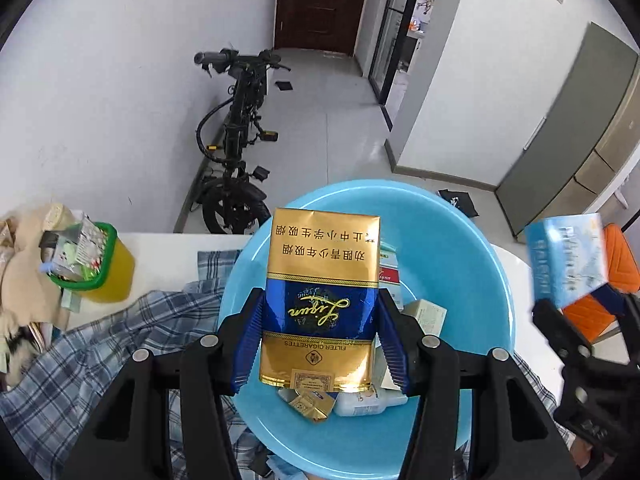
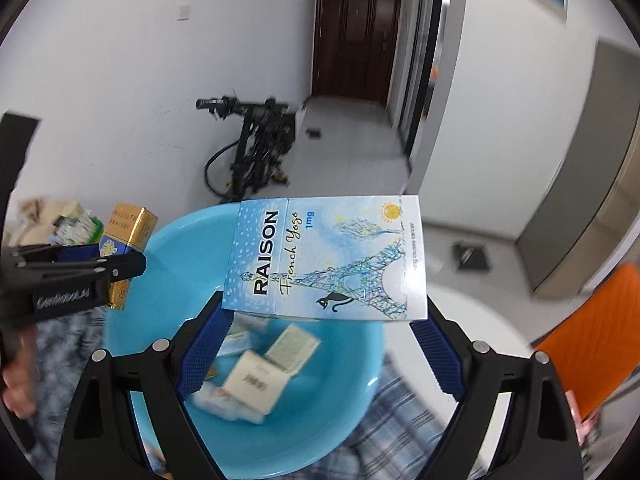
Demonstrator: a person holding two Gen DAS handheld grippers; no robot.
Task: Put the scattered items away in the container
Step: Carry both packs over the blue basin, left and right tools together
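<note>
Two hand-held grippers over the blue basin (image 1: 460,240): left hand-held gripper (image 1: 320,344) clamped on gold-blue pack (image 1: 320,300), right hand-held gripper (image 2: 324,320) on Raison box (image 2: 326,258).

Setting: a lived-in home, viewed toward its entrance hall. Evidence: a dark brown entry door (image 1: 320,4) closes the far end of a pale tiled floor (image 1: 320,120). A black folding electric bike (image 1: 236,140) is parked against the white wall. A tall grey cabinet (image 1: 576,136) stands on the right. A plaid shirt (image 1: 92,344) lies crumpled on the white counter (image 1: 168,256), near a yellow bin (image 1: 104,272) stuffed with small packets.
</note>
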